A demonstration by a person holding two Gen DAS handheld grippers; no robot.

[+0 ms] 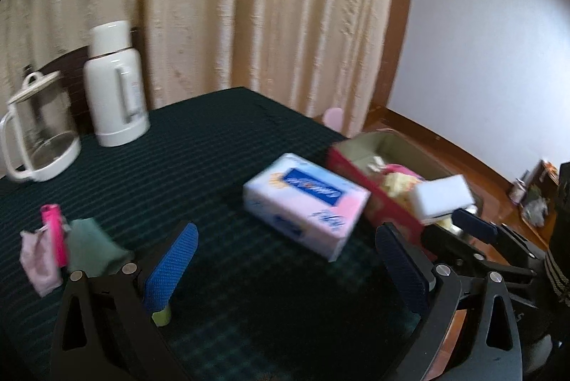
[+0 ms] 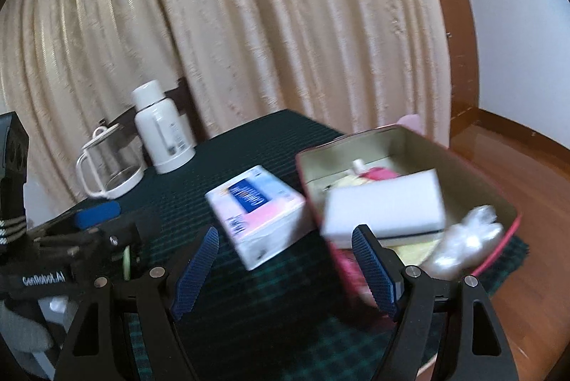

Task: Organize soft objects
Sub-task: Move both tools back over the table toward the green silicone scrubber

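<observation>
Hanging above the red tin (image 2: 409, 146), a white sponge block (image 2: 384, 203) shows blurred in the right wrist view, apparently in mid-air just over the tin's open mouth; whether anything touches it cannot be told, since the right gripper (image 2: 285, 267) has its blue pads spread wide with nothing between them. The tin sits at the table's right corner, probably so that soft things can be dropped in from the near side, and it already holds yellow and pink items and a crinkled clear plastic wrap (image 2: 466, 238). The left gripper (image 1: 285, 267) is likewise spread and empty, hovering low over the dark checked tablecloth (image 1: 178, 167). A tissue pack (image 1: 306, 203) lies just beside the tin's left wall, and a green cloth (image 1: 92, 245), a pink cloth (image 1: 37, 260) and a pink lighter (image 1: 53, 235) lie together near the left edge, well apart from the tin. These look like the remaining pieces to gather. Open cloth lies between the groups, giving room to travel; the thermos (image 1: 114, 89) and glass kettle (image 1: 35, 131) stand at the far-left back. The tin's far rim is close to the table edge, so a hard nudge could risk pushing it off.
</observation>
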